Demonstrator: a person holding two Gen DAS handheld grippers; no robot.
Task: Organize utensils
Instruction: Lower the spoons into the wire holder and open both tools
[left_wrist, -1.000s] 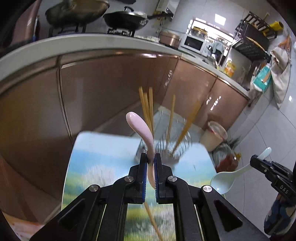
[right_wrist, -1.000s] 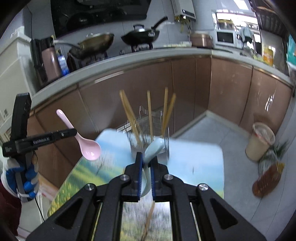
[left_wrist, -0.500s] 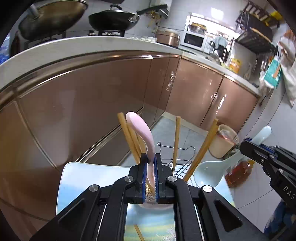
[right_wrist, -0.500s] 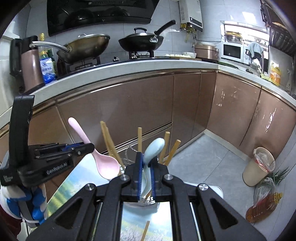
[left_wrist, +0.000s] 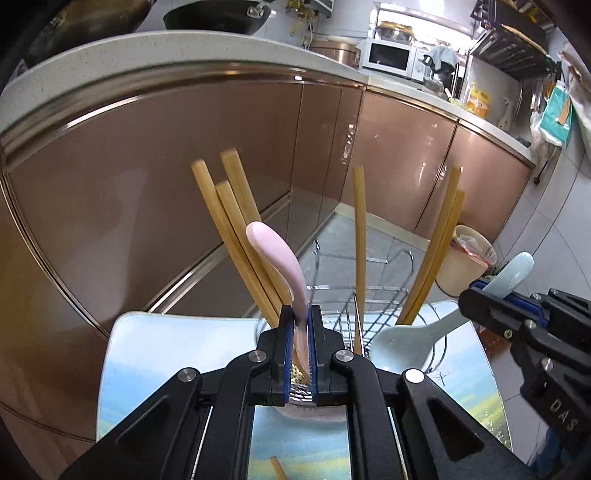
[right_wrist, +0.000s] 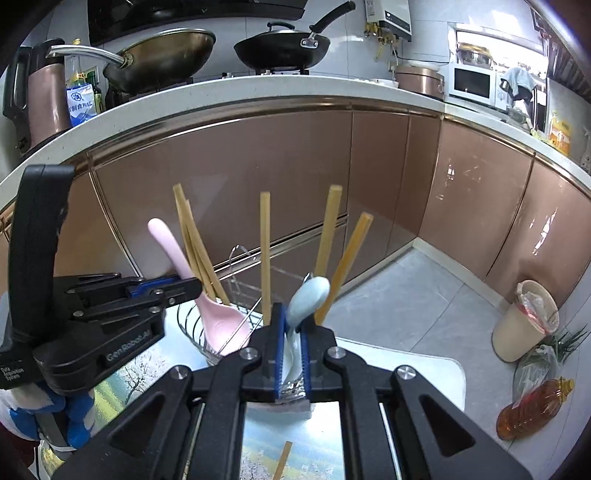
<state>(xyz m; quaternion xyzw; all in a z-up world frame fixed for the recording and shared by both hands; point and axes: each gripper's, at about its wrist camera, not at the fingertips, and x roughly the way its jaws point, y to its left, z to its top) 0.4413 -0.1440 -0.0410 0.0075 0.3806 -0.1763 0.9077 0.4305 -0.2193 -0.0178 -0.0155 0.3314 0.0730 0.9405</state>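
Note:
My left gripper is shut on the handle of a pink spoon; its bowl hangs at the rim of a wire utensil holder. My right gripper is shut on a pale blue spoon; its bowl sits at the holder's right rim. Several wooden chopsticks stand upright in the holder. One loose chopstick lies on the table below my grippers.
The holder stands on a small table with a landscape-print top. Copper-coloured kitchen cabinets run behind it under a white counter. A bin and an oil bottle stand on the floor at right.
Both grippers have come down and closer to the wire holder. The two spoon bowls have moved from above the table to the holder's rim.

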